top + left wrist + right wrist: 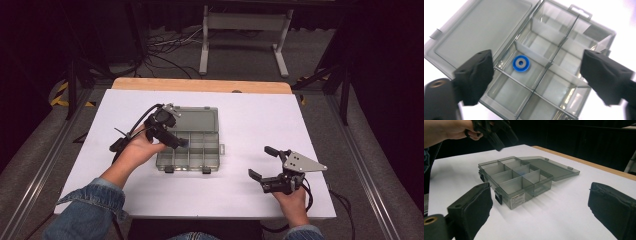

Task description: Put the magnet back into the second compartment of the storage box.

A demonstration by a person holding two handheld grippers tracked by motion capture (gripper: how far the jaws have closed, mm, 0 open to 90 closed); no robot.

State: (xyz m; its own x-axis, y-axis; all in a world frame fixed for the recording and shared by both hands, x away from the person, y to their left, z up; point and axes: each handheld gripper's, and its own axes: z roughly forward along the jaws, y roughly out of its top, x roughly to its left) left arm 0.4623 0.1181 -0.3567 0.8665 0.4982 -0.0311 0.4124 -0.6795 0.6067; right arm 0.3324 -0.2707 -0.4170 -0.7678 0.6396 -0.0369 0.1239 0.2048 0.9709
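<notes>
The left tool [175,138] hangs over the left part of the open organizer box [197,150], jaws spread wide and holding nothing. Below it, in the left gripper view, a blue washer [521,63] lies flat in one compartment, walled in by clear dividers [532,53]. The box's lid [196,118] lies folded back on the white counter [250,120], on the far side of the box. Well apart to the right, the right tool [264,162] hovers low over bare counter, jaws apart and empty.
</notes>
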